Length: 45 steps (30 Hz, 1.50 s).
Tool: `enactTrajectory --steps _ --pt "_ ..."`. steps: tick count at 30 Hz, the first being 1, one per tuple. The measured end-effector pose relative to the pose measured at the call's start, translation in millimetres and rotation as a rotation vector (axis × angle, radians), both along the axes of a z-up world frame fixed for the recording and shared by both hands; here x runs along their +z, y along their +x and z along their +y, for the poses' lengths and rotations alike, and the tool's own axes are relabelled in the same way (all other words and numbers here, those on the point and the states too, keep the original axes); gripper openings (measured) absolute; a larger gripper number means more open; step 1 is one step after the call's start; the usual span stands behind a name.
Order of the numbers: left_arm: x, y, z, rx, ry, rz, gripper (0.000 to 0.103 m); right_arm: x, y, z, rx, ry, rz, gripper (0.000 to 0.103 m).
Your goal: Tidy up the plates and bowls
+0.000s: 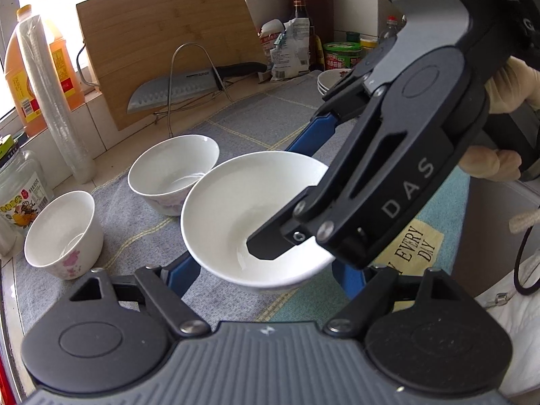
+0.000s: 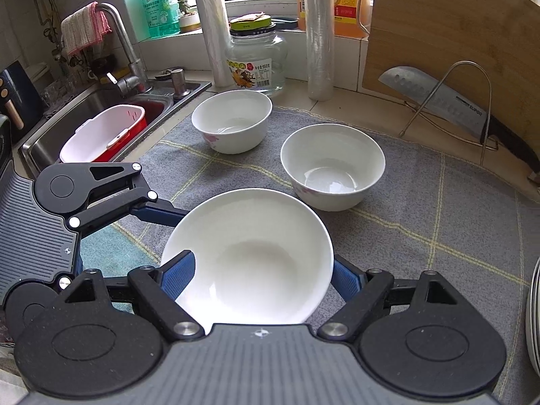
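From the left wrist, the left tool [image 1: 266, 263] grips a white bowl [image 1: 236, 209] above the desk's grey cloth [image 1: 141, 236], the right tool [image 1: 287, 199] clamping its far rim, while from the right wrist the right tool [image 2: 260, 276] holds that bowl [image 2: 249, 263] between blue fingers [image 2: 177, 276], two bowls [image 2: 332, 165] ahead.

We see a shallow white bowl [image 2: 248, 263] upright and empty, raised slightly over the grey checked cloth [image 2: 422, 222]. Behind it two deeper white bowls with pink flowers stand upright and apart on the cloth: one [image 2: 332, 167] near, one [image 2: 232, 119] farther. A stack of plates [image 1: 332, 81] sits toward the back.
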<state>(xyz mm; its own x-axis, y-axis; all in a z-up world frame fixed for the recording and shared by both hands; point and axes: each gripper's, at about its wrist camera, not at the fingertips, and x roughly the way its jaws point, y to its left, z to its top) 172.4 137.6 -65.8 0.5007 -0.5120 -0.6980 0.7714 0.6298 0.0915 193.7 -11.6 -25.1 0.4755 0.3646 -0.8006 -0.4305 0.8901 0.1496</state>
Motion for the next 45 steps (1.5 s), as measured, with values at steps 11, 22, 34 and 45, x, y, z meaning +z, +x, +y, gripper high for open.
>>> enactTrajectory --steps 11,22,34,45 --pt "-4.3 14.1 -49.4 -0.11 -0.011 0.002 0.084 -4.5 -9.1 -51.7 -0.125 -0.014 -0.007 0.089" --pt "-10.6 28.1 -85.2 -0.153 -0.017 -0.009 0.084 -9.4 -3.2 -85.3 -0.186 -0.028 -0.025 0.089" --pt "-20.2 47.0 -100.2 -0.132 -0.002 -0.002 0.084 -19.4 16.0 -99.4 -0.187 -0.023 -0.02 0.09" --pt "-26.5 49.1 -101.6 -0.121 0.005 0.03 0.084 -29.1 19.2 -100.5 -0.17 -0.025 0.008 0.09"
